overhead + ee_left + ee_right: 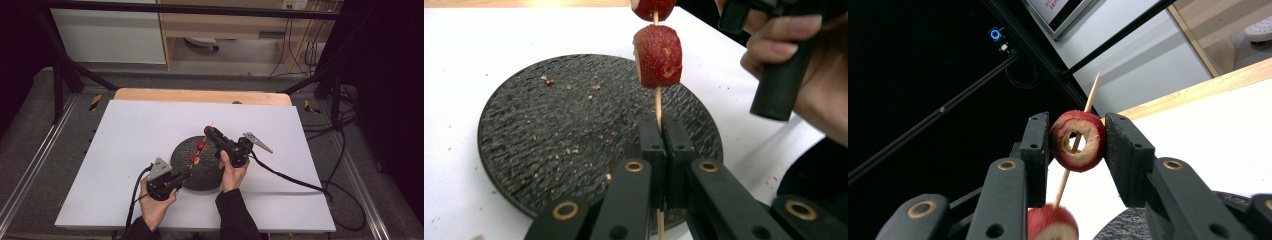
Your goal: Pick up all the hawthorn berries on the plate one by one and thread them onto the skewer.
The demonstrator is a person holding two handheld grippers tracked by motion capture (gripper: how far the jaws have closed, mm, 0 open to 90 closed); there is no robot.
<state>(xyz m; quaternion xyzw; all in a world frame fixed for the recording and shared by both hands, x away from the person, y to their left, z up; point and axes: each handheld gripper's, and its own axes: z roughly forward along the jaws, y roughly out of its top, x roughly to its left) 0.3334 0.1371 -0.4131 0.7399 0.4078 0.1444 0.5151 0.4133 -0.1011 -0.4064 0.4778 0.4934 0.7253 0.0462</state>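
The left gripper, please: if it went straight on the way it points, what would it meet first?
Probably the lower fruit piece threaded on the skewer that the left gripper clamps, though depth is hard to judge.

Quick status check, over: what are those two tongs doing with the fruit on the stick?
Left tongs shut on skewer, low end. Right tongs shut on top fruit ring, threaded on it. More fruit pieces below. Black plate underneath, nothing blocking.
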